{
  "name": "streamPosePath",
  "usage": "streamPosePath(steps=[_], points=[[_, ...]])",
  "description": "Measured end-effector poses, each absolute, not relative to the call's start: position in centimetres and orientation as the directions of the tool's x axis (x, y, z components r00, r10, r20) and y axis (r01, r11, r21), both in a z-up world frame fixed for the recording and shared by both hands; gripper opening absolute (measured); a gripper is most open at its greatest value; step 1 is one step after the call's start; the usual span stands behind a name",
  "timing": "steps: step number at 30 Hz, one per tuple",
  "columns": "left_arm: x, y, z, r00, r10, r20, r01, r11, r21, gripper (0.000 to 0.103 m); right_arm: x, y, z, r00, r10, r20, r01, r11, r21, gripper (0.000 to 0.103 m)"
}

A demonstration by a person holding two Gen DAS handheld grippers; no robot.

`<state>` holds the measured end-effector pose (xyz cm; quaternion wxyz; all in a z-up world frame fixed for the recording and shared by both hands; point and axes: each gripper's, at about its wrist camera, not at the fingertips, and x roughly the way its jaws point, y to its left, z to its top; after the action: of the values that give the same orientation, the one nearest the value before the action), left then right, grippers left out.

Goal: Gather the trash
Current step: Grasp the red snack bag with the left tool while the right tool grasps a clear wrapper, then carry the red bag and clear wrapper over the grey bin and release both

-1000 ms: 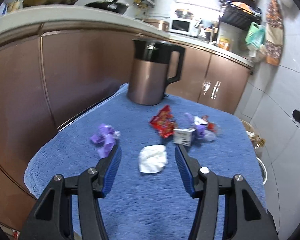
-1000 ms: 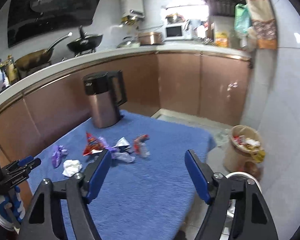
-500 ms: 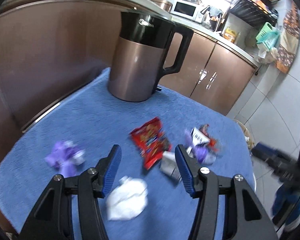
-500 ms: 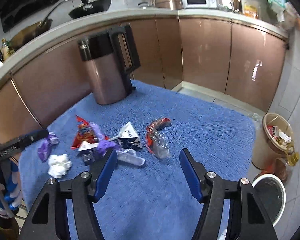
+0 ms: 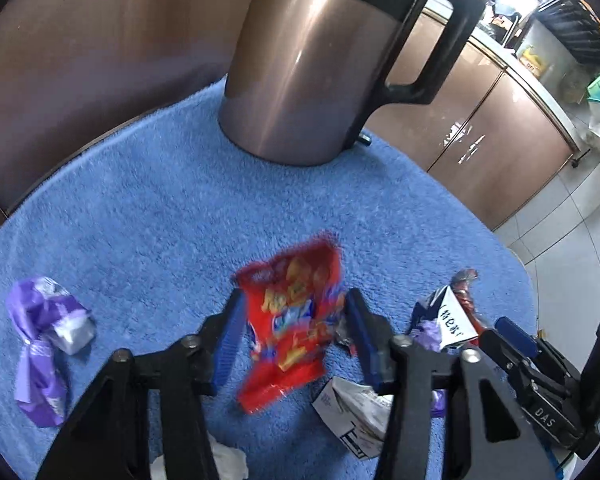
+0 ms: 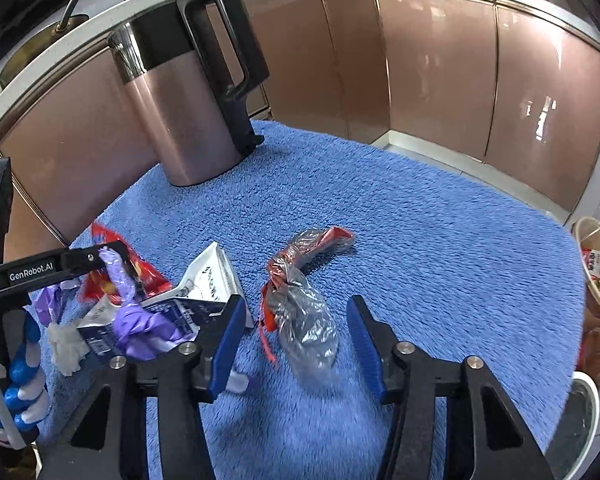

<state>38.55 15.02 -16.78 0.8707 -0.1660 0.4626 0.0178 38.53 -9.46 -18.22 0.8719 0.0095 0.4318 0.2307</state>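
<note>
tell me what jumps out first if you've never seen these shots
A red snack wrapper lies between the open left tongs on the blue towel. A crumpled clear plastic wrapper sits between the open right tongs. A copper-coloured kettle stands behind.

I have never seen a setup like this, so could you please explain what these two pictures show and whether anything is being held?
A person holds two handheld grippers; each carries a camera looking along its fingers. The left view shows the left gripper open around a red snack bag. The right view shows the right gripper open around a clear plastic wrapper. Nothing is gripped yet. On the blue towel also lie a carton, purple wrappers, a tissue and a kettle. A bin stands on the floor.
</note>
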Motion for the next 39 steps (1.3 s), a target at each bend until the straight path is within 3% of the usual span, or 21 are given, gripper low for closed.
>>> streamPosePath(steps=[2, 6, 10, 39], points=[[38.8, 15.0, -17.3, 0.562, -0.123, -0.818, -0.192, 0.942, -0.274, 0.031, 38.9, -9.6, -18.8, 0.509, 0.42, -0.751, -0.396, 0.889, 0.229, 0.037], [38.6, 15.1, -17.3, 0.573, -0.099, -0.813, -0.209, 0.942, -0.262, 0.019, 38.9, -9.8, -19.4, 0.5, 0.433, -0.75, -0.399, 0.884, 0.244, 0.01], [38.4, 15.1, -16.3, 0.599, -0.087, -0.796, -0.205, 0.944, -0.257, 0.008, 37.9, -10.7, -18.9, 0.518, 0.437, -0.735, -0.397, 0.884, 0.246, 0.007], [22.8, 14.7, -6.0, 0.77, -0.123, -0.626, -0.052, 0.966, -0.254, 0.006, 21.5, -14.1, -9.3, 0.651, 0.452, -0.61, -0.382, 0.889, 0.251, 0.007]])
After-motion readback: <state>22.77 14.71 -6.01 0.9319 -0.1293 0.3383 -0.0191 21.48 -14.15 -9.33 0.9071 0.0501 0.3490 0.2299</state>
